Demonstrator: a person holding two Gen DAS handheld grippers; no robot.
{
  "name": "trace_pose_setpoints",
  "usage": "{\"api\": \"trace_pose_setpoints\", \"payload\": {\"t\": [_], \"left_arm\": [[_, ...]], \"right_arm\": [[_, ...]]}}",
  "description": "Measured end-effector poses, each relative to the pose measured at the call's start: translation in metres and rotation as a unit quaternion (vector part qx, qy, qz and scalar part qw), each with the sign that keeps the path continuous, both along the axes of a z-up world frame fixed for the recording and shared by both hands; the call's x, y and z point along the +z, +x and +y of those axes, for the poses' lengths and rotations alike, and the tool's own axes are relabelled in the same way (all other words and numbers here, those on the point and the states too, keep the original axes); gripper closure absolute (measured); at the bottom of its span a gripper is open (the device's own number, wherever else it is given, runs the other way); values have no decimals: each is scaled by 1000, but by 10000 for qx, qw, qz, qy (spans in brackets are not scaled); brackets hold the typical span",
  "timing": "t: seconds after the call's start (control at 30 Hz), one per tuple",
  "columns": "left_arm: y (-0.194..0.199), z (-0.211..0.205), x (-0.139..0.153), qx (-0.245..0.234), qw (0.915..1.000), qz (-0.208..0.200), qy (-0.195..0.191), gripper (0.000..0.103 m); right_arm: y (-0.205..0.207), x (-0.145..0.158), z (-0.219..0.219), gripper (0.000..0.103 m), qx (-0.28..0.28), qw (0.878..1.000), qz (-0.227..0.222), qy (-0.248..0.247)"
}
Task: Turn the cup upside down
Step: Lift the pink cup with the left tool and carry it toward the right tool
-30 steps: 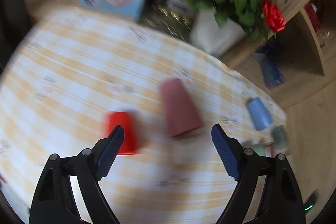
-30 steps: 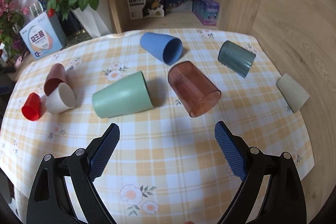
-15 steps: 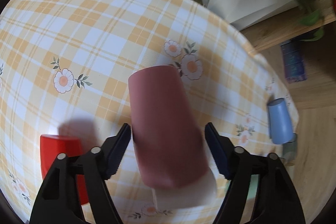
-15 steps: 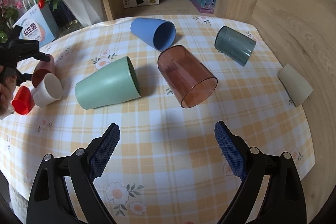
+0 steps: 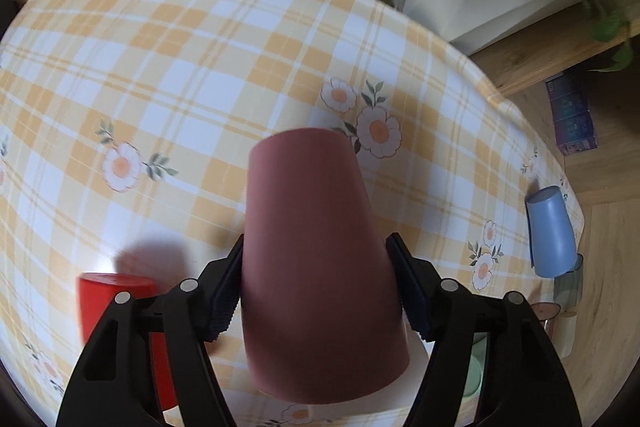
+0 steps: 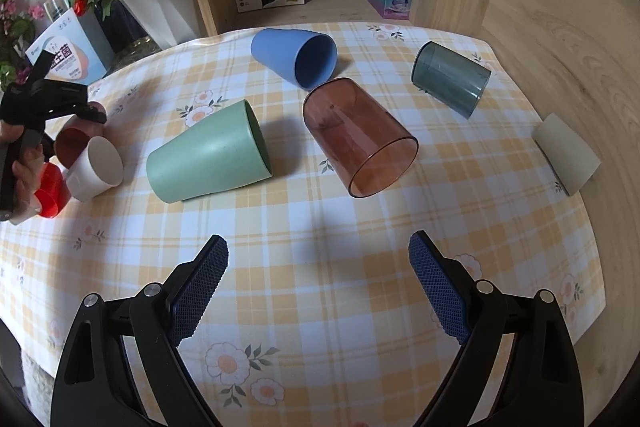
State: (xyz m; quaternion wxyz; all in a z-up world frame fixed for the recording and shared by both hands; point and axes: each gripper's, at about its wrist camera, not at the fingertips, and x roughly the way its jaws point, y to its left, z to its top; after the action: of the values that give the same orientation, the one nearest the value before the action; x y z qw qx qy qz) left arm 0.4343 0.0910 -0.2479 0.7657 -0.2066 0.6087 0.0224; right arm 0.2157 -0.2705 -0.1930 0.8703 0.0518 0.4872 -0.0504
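A dusty-pink cup (image 5: 316,259) lies on its side on the checked tablecloth, base pointing away from me. My left gripper (image 5: 314,287) has its two blue pads against the cup's sides near the rim. In the right wrist view the same cup (image 6: 70,143) shows at the far left under the left gripper (image 6: 44,99). My right gripper (image 6: 318,287) is open and empty, above bare cloth in front of a green cup (image 6: 208,155) and a clear brown cup (image 6: 356,135), both on their sides.
A red cup (image 5: 116,311) and a white cup (image 6: 96,167) lie right beside the pink one. A blue cup (image 6: 296,55), a dark teal cup (image 6: 450,79) and a beige cup (image 6: 566,153) lie farther right. A white vase with roses (image 6: 156,7), boxes and a wooden shelf (image 6: 328,3) stand behind the table.
My left gripper has moved forward over the pink cup and its jaws have closed onto the cup's sides. My right gripper stays open and has shifted slightly.
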Motion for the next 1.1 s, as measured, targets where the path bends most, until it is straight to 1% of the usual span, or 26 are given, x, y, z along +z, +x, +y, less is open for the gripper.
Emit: {"api": "trace_pose_setpoints", "payload": {"t": [0.2,0.37,0.5,0.6,0.67,0.77,0.93,1.03,1.1], "left_arm": [[-12,13,18,39,9999,-118,-14,38],[-24,19,34,95,9995,-283,-135,38],[-39,18,60,50,9986,-478,-205,38],[-57,10,86,-131,9972,-694,-243,38],[-75,-2,102,-357,9957,-808,-293,38],[-101,-24,116,-716,9929,-891,-329,38],[-146,-60,113,-1091,9890,-871,-489,38],[-169,-81,101,-1245,9872,-887,-461,38],[-182,-99,87,-1324,9866,-848,-434,38]], "right_arm": [[-6,3,4,14,5,9999,-50,103],[-13,9,6,14,28,9998,-128,151],[-19,15,3,14,-3,9996,-211,174],[-24,19,-2,14,-66,9994,-286,208],[-27,20,-6,14,-111,9991,-315,257],[-31,22,-9,14,-152,9988,-352,293],[-41,25,-16,14,-217,9980,-442,391],[-47,25,-20,14,-250,9978,-457,400],[-51,24,-24,14,-270,9979,-452,369]]}}
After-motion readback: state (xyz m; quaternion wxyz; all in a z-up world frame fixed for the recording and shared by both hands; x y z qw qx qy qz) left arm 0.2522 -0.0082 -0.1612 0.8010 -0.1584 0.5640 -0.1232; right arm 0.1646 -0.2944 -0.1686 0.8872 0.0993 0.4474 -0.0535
